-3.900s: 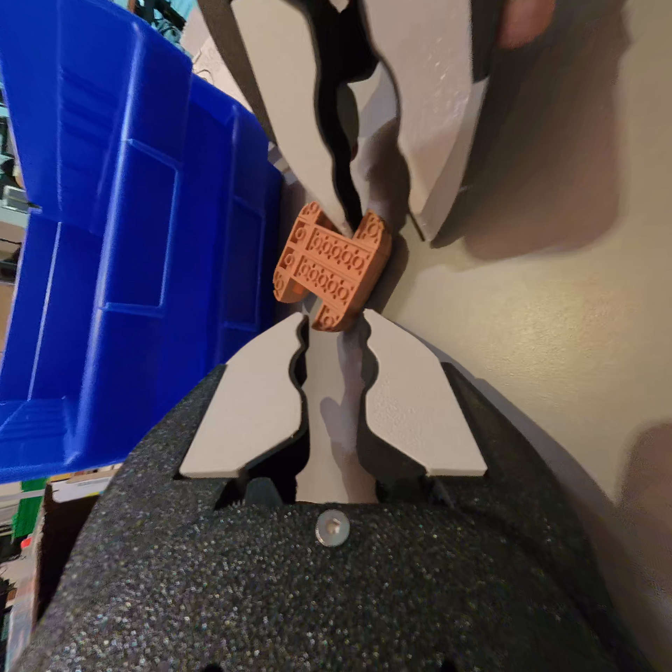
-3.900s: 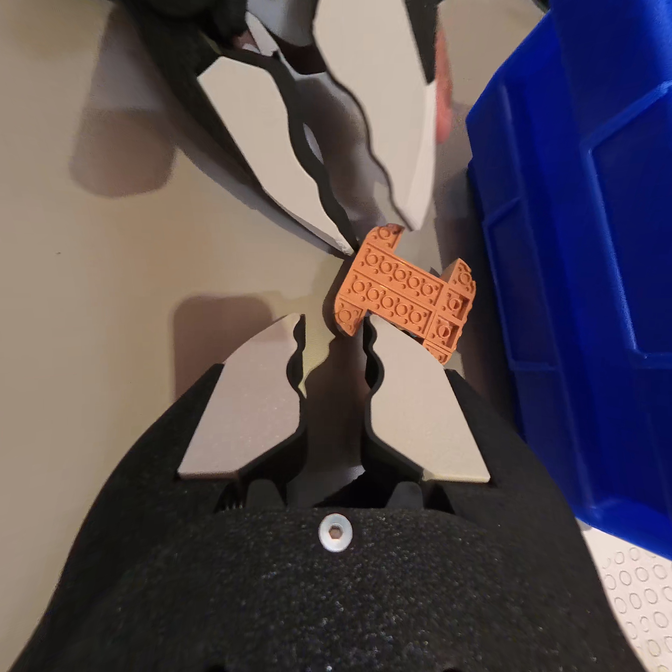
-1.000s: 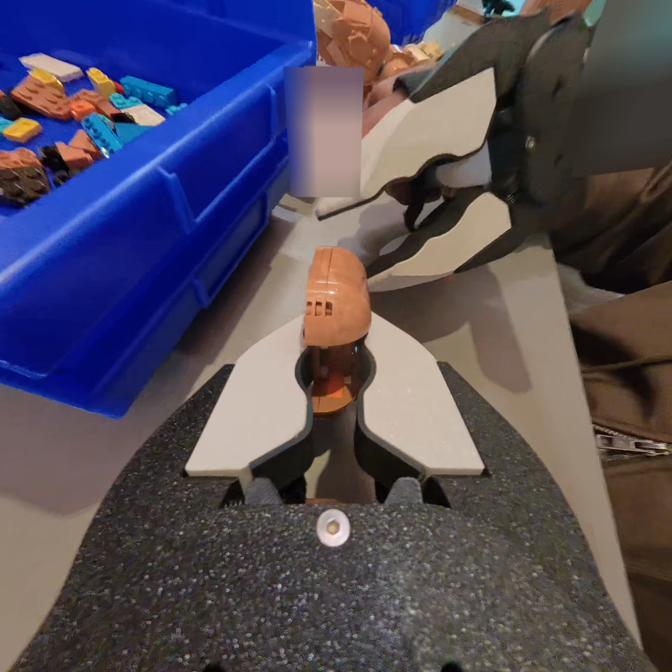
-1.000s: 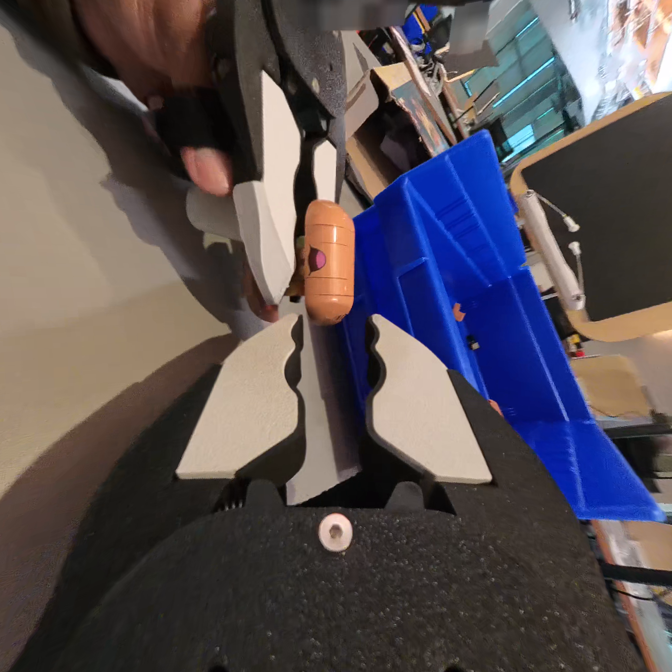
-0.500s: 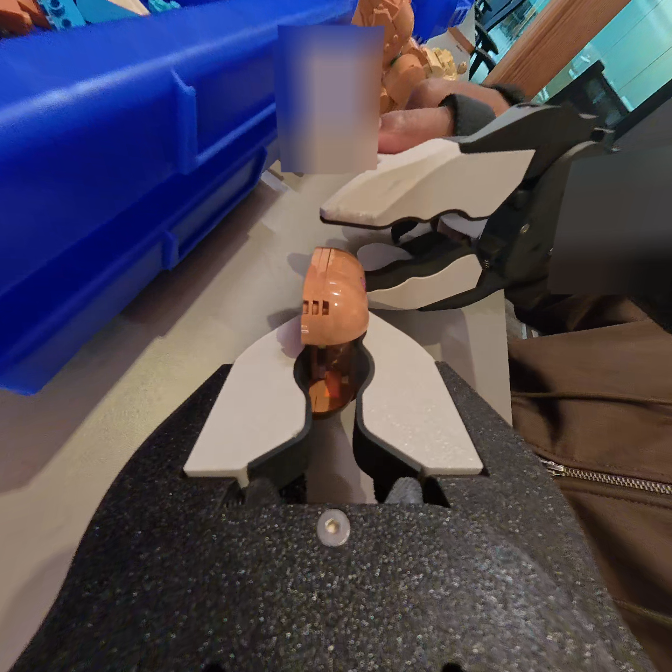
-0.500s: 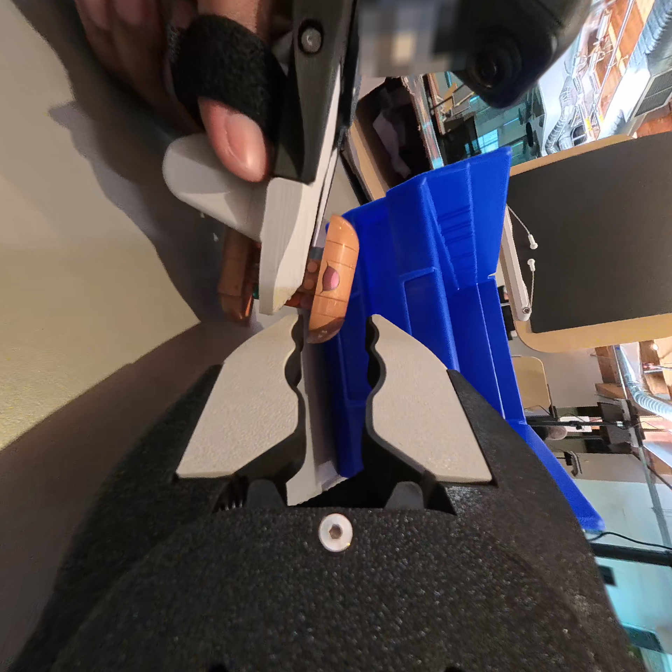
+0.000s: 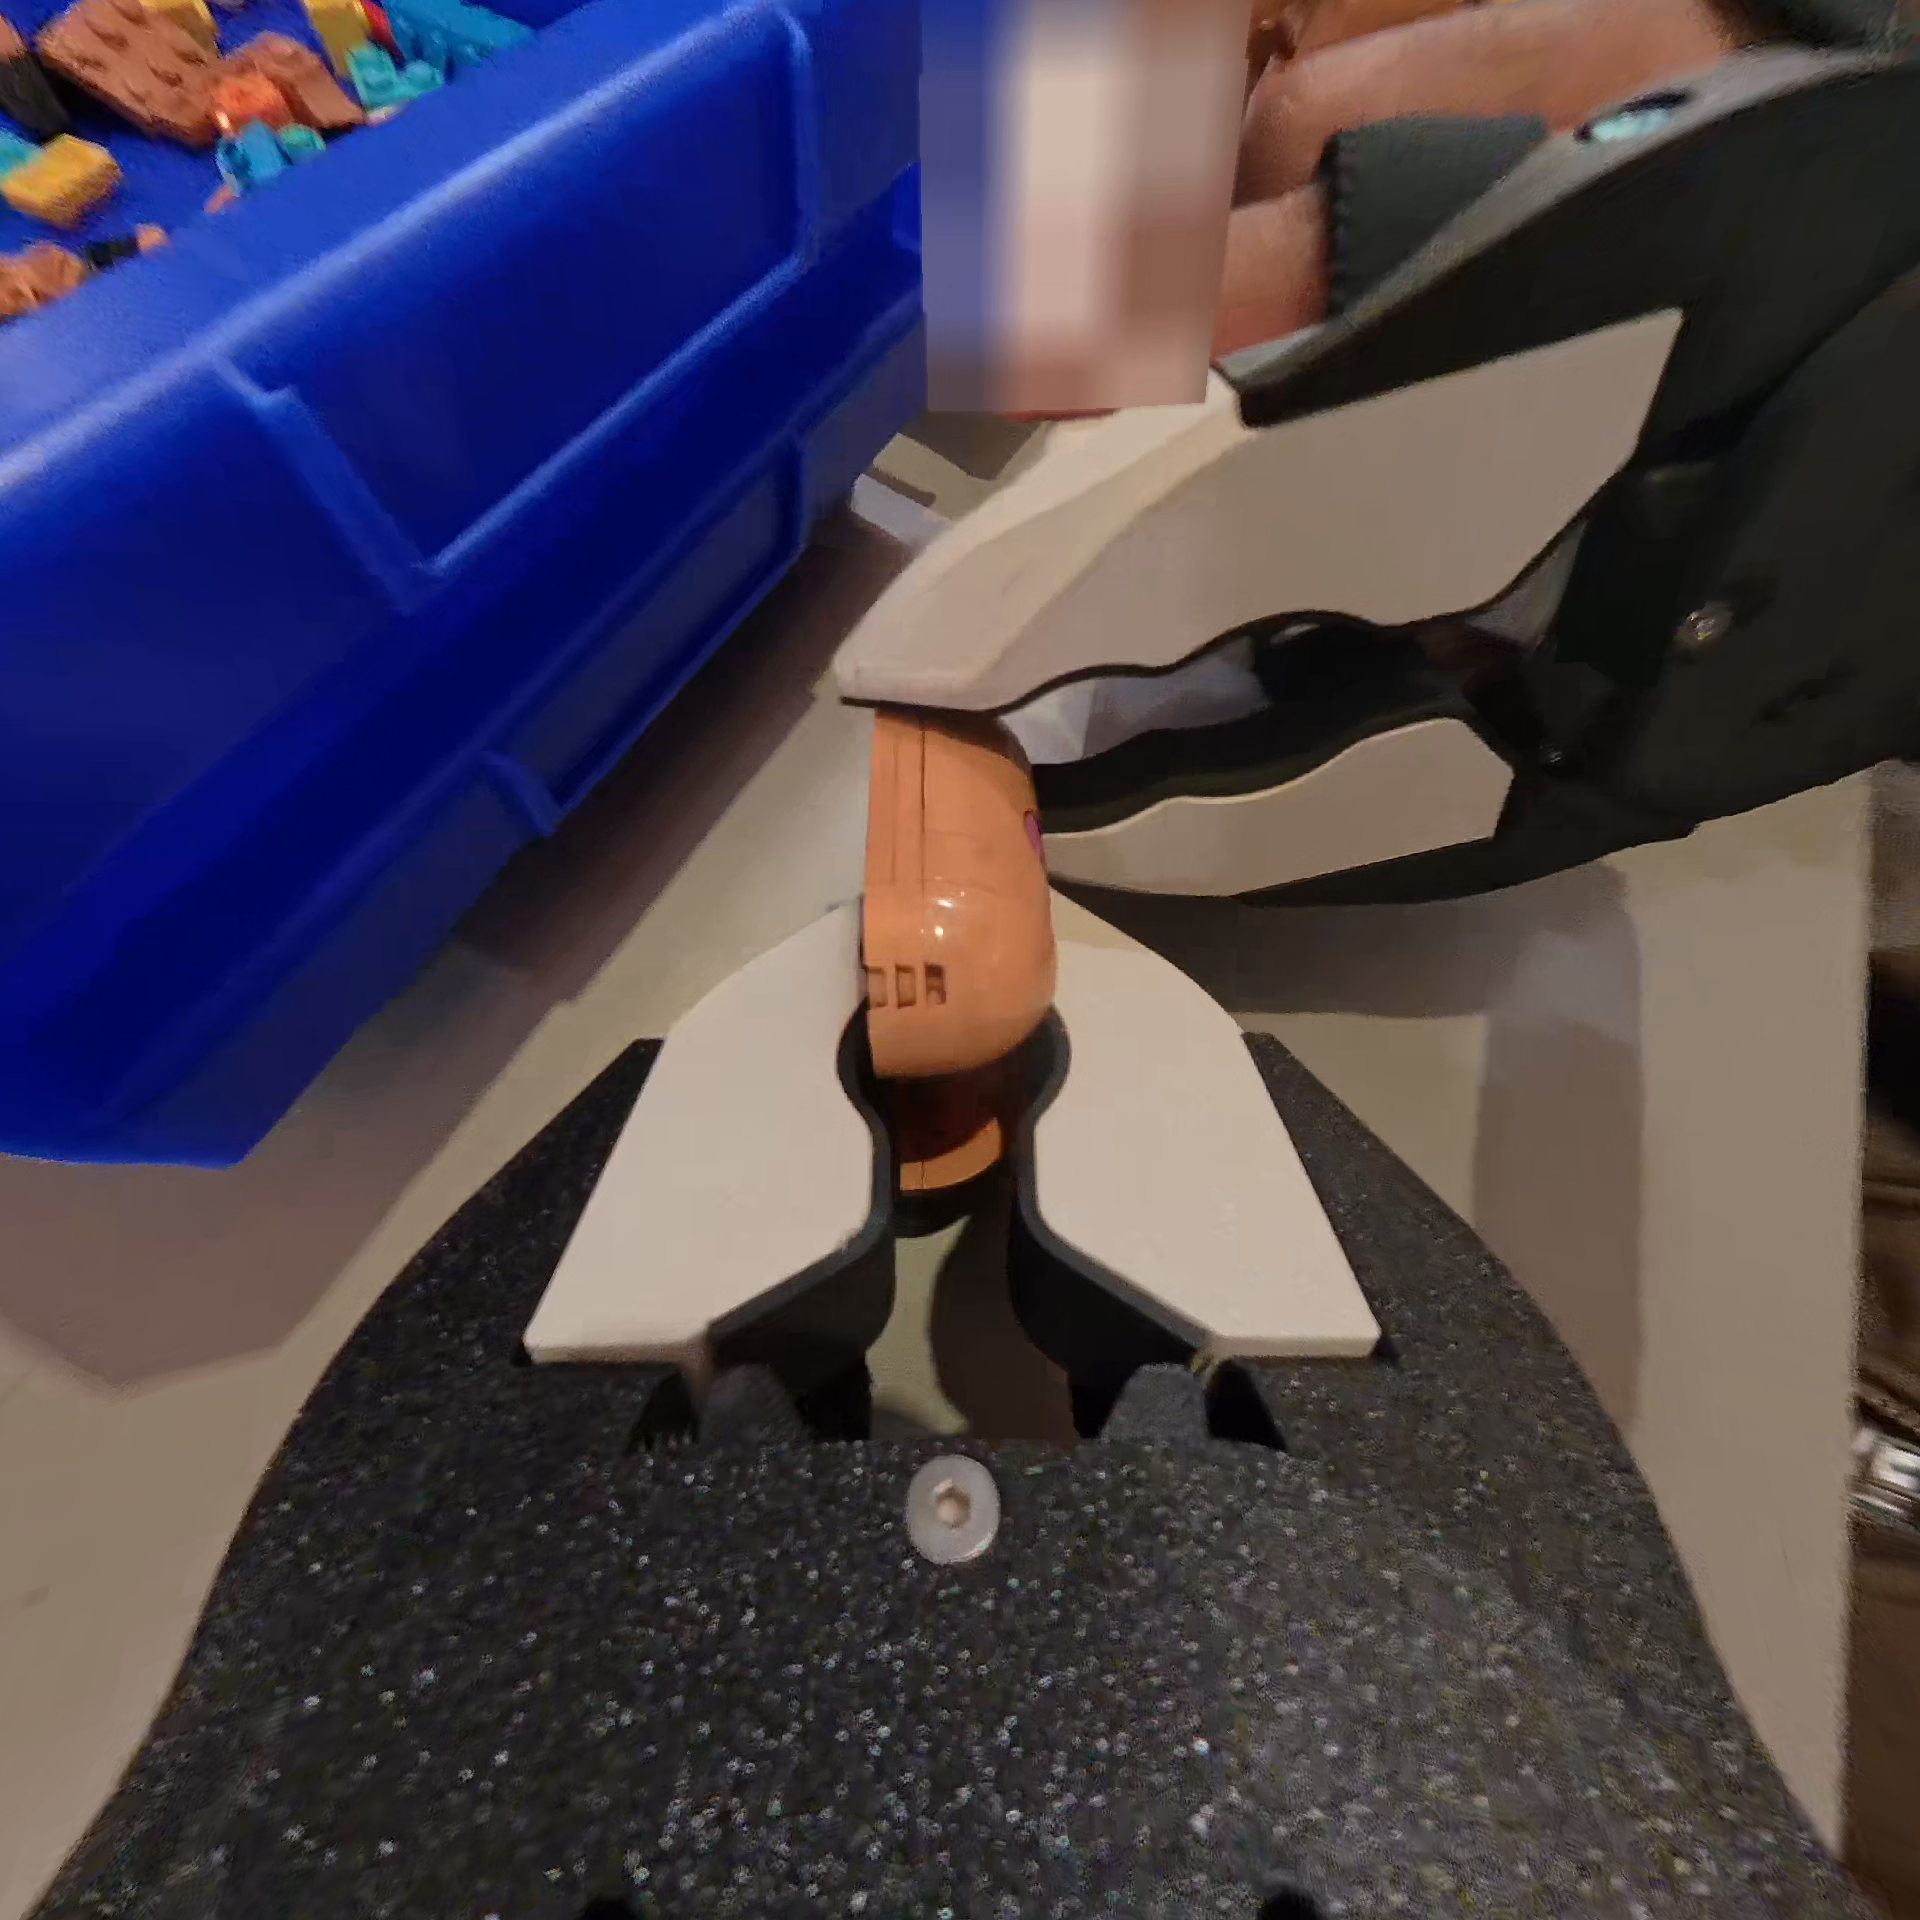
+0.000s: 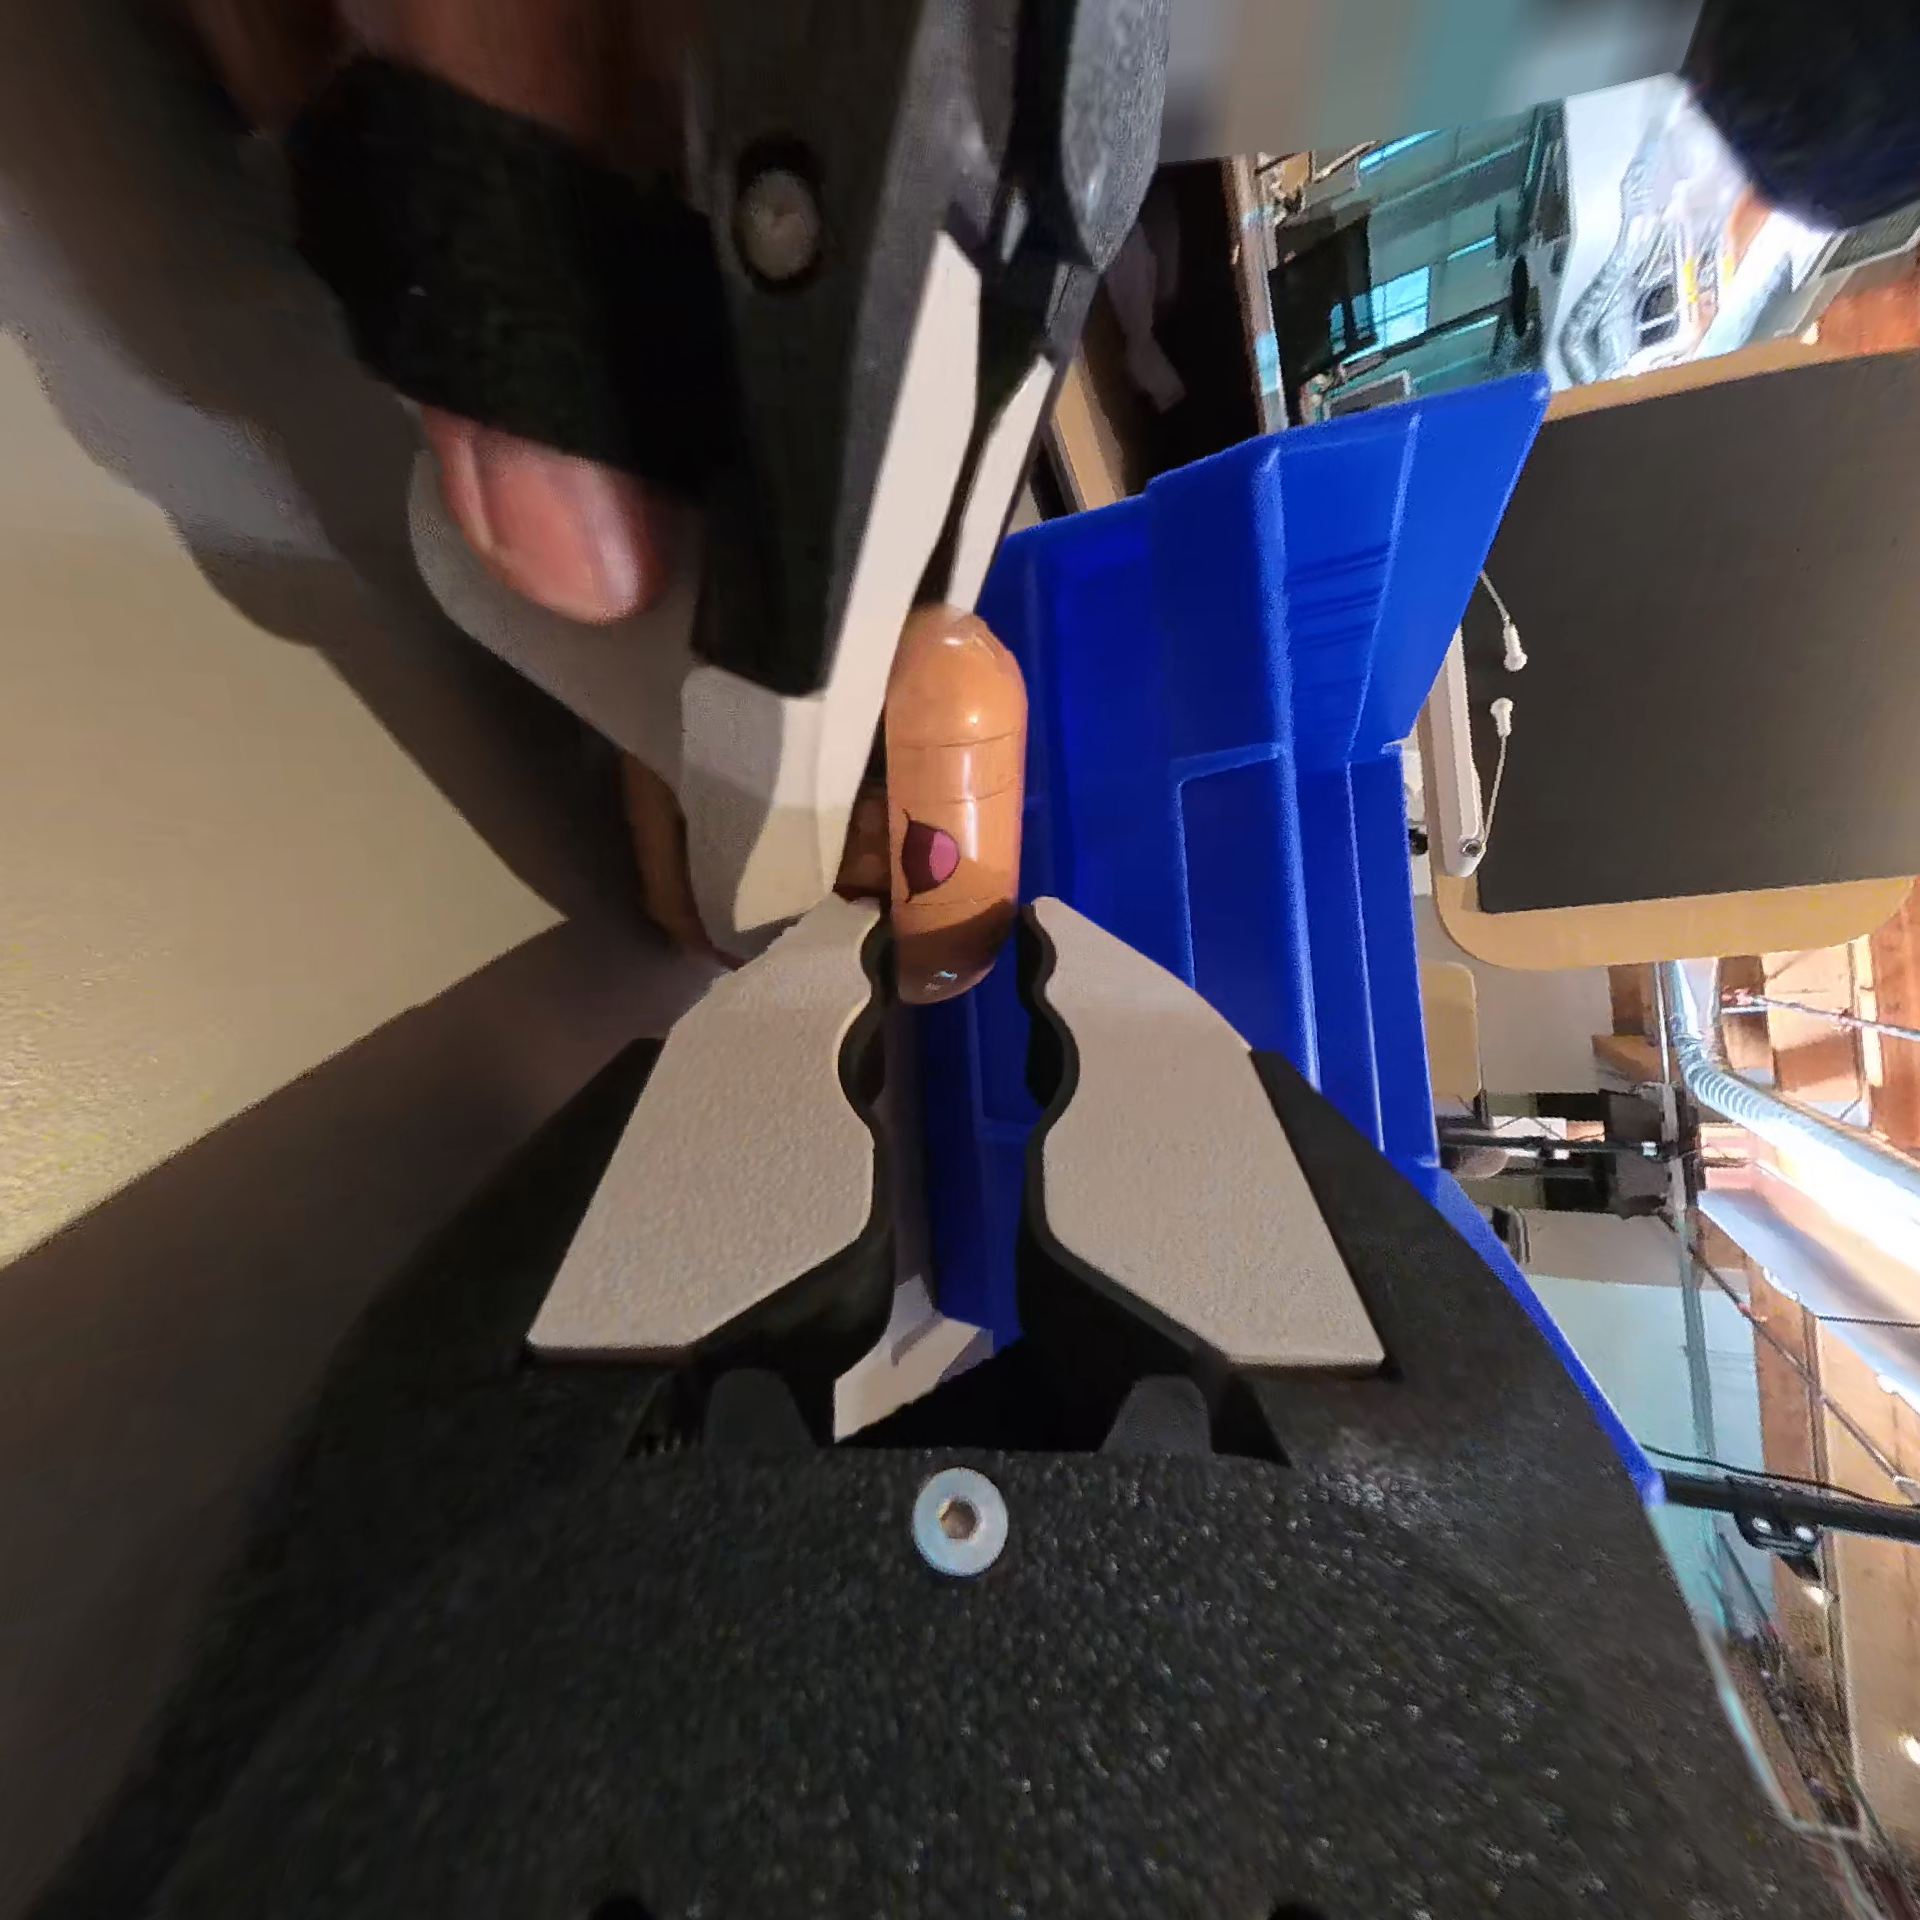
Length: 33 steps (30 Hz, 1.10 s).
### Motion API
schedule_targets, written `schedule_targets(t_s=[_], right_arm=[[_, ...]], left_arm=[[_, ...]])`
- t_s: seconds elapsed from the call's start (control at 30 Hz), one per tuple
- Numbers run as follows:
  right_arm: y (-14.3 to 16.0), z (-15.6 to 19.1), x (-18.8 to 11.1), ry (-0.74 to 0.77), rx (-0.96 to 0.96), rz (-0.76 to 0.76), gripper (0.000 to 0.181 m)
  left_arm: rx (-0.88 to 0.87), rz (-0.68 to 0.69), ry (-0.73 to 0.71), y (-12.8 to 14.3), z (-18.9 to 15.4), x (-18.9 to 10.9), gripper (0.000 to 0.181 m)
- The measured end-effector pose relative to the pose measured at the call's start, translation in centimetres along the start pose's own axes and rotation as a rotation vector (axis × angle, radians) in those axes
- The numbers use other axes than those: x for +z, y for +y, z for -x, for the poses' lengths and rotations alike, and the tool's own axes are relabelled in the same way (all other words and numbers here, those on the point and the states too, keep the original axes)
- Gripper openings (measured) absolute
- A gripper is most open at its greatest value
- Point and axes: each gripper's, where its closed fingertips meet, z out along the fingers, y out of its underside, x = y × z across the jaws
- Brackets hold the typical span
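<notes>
My left gripper (image 7: 956, 935) is shut on a rounded orange brick piece (image 7: 951, 862) and holds it upright above the grey table (image 7: 1351, 1039). My right gripper (image 7: 966, 769) reaches in from the right, open. Its upper finger (image 7: 1195, 540) touches the top of the piece and its lower finger (image 7: 1247, 821) lies beside it. In the right wrist view the piece (image 8: 951, 790) pokes in between my right gripper's tips (image 8: 948, 925), with a thin gap on each side. The left gripper's finger (image 8: 894, 582) comes down from above, edge on.
A blue bin (image 7: 416, 468) with several loose bricks (image 7: 156, 104) stands on the left, close to the grippers; it also shows in the right wrist view (image 8: 1247, 727). A person's hand (image 8: 540, 520) works the left gripper. A brown jacket (image 7: 1891, 1143) is at the right edge.
The orange piece lay on the table by the bin between two open grippers; now my left gripper holds it up. Over the last second my right gripper has closed in around its end.
</notes>
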Motion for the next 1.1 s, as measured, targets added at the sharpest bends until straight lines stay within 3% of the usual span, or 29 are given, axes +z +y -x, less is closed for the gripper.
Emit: schedule_targets(t_s=[0.2,0.3,0.37,0.6,0.9,1.1], right_arm=[[0.5,0.0,0.3,0.015,-0.054,0.052,0.023],[1.6,0.6,1.1,0.013,-0.114,0.131,0.028],[1.9,0.8,1.2,0.019,-0.153,0.144,0.028],[1.7,0.3,0.9,0.071,-0.163,0.182,0.031],[1.7,0.6,0.6,0.048,-0.197,0.209,0.026],[1.3,1.3,0.0,-0.010,-0.177,0.166,0.025]], left_arm=[[0.138,0.017,-0.107,0.0,0.2,0.3,0.021],[0.230,0.021,-0.029,0.2,-2.0,0.7,0.020],[0.283,0.043,-0.112,0.1,-1.7,0.8,0.021],[0.232,0.039,-0.138,-0.1,-1.0,0.6,0.020],[0.303,0.043,-0.114,0.1,-1.9,0.7,0.021],[0.465,0.074,-0.126,0.5,-2.4,0.4,0.023]])
